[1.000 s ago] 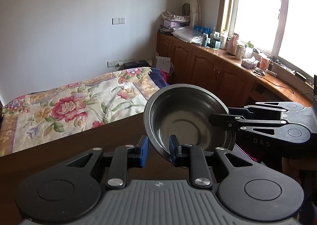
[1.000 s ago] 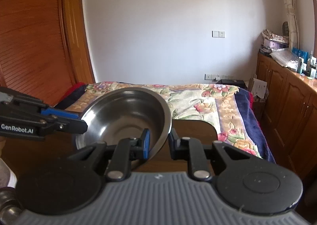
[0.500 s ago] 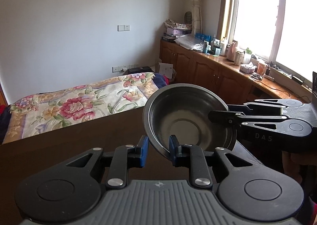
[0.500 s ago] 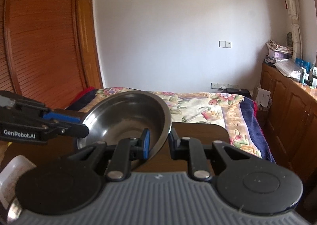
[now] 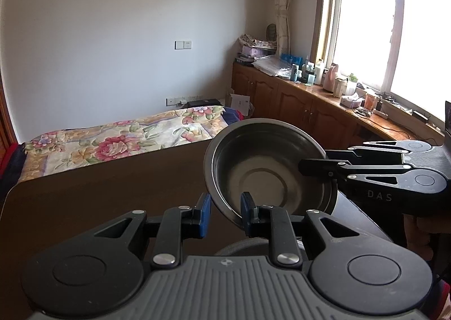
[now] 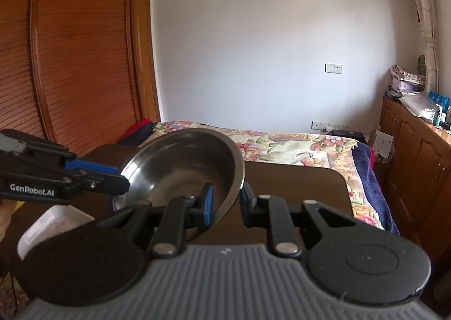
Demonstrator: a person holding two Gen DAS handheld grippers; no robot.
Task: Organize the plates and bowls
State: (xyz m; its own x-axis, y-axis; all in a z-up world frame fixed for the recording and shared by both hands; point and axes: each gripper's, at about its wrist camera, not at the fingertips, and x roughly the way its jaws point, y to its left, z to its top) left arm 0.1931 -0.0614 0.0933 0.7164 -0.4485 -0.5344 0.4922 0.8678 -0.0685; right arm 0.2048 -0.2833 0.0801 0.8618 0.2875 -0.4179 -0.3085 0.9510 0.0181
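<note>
Partly gripper-hidden steel bowl rim

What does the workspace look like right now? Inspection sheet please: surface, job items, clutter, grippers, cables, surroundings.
Surface: dark wooden table, mostly bare.
Job's things: one steel bowl, tilted, held above the table by its rim; white dish at the lower left of the right wrist view.
Clutter: nothing seen on the table.
Grippers: left gripper and right gripper each clamp the bowl's rim, on opposite sides.
Cables: cord on the windowsill counter.
Surroundings: floral bed, wooden cabinets, window.
</note>
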